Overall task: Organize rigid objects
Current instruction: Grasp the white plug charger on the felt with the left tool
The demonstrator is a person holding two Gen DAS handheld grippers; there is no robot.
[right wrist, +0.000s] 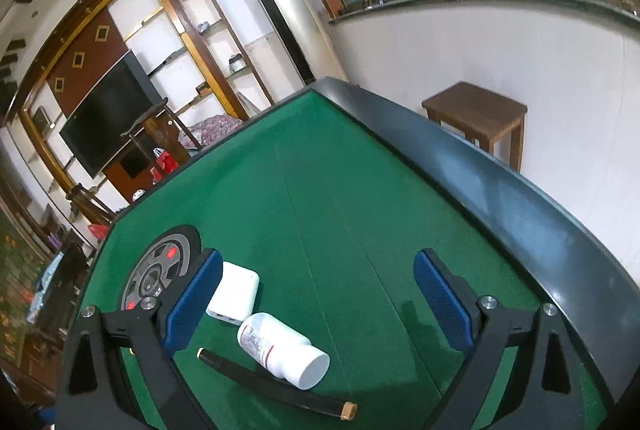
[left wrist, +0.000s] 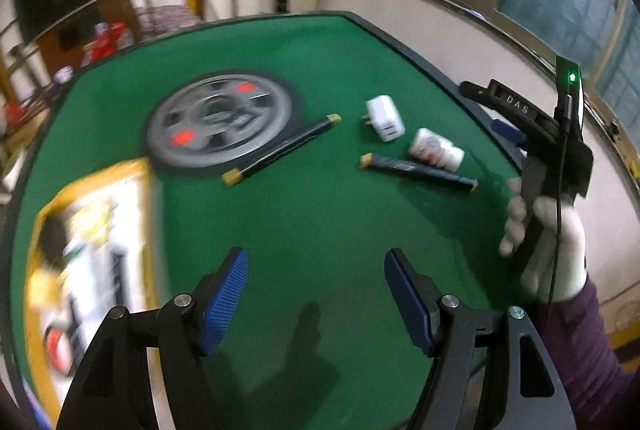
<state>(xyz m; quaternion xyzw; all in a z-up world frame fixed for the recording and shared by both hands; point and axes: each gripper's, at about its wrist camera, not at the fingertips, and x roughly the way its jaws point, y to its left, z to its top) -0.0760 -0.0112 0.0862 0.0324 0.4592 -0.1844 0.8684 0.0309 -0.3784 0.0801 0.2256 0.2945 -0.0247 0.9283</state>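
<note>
- The left tongs stand spread over bare green desk, with nothing between them; the white charger, pill bottle and two dark sticks lie well ahead.
- The right tongs are spread wide and empty; the bottle and charger lie just below, beside the left pad.
- A yellow-edged box at the left is blurred and cut off.
</note>
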